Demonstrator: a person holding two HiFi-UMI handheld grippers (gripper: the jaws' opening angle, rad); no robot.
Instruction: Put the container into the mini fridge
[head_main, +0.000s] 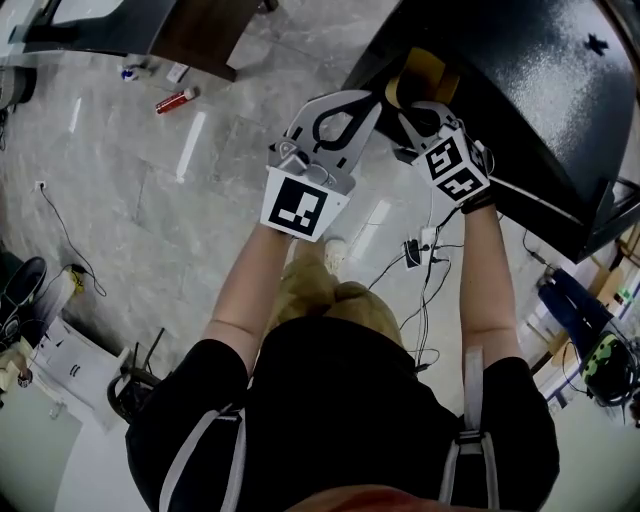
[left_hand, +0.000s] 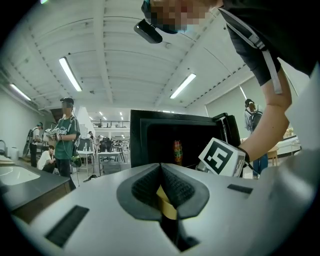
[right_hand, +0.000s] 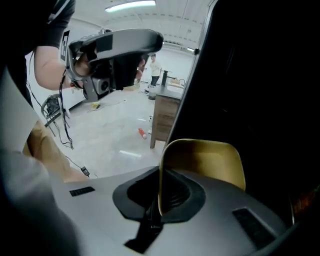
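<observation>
The black mini fridge (head_main: 540, 90) stands open at the upper right of the head view. In the left gripper view its dark inside (left_hand: 150, 145) holds a red and yellow can (left_hand: 177, 151). My right gripper (head_main: 415, 105) is shut on the rim of a yellow container (head_main: 425, 75) at the fridge's opening. The right gripper view shows that rim pinched between the pads, with the container (right_hand: 205, 162) upright before the dark fridge (right_hand: 260, 100). My left gripper (head_main: 372, 100) is just left of it, shut on a thin yellow strip (left_hand: 166, 202); what the strip belongs to is unclear.
A wooden cabinet (head_main: 200, 40) and a red bottle (head_main: 175, 100) are on the grey floor to the left. Cables and a power strip (head_main: 415, 250) lie near the person's feet. Several people (left_hand: 65, 135) stand far off by tables.
</observation>
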